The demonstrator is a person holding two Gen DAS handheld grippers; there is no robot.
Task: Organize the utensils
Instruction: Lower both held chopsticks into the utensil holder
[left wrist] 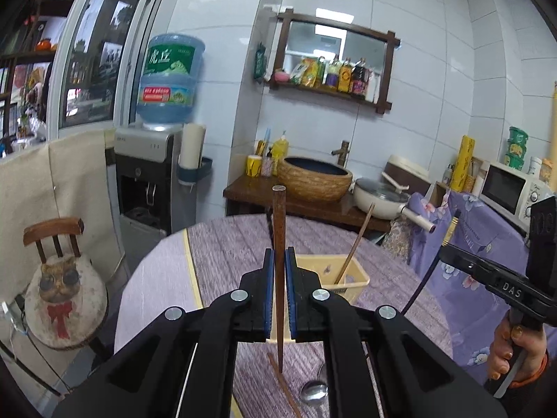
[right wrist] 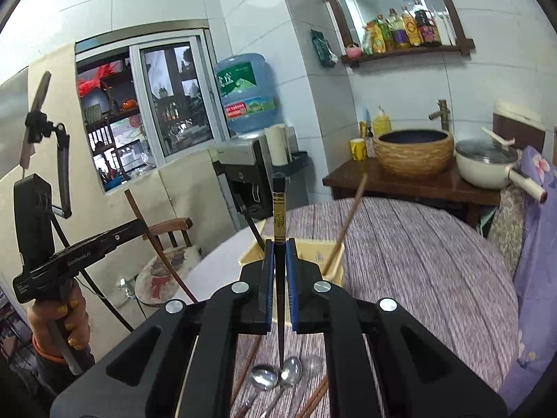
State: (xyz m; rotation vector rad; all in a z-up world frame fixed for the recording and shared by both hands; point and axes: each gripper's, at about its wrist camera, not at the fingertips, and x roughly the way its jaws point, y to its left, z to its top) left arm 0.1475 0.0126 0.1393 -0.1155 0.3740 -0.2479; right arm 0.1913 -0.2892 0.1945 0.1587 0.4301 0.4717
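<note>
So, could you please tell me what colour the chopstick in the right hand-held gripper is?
The chopstick is black with a gold-patterned band near its top, clearest in the right wrist view.

Bright, even indoor light; glare on the white wall tiles (left wrist: 410, 17) at twelve o'clock. Fisheye bending and black corners everywhere, tablecloth (right wrist: 417, 244) slightly smeared at three o'clock.

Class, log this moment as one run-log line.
left gripper: shut on brown chopstick | right gripper: shut on black chopstick | yellow basket: one chopstick inside
</note>
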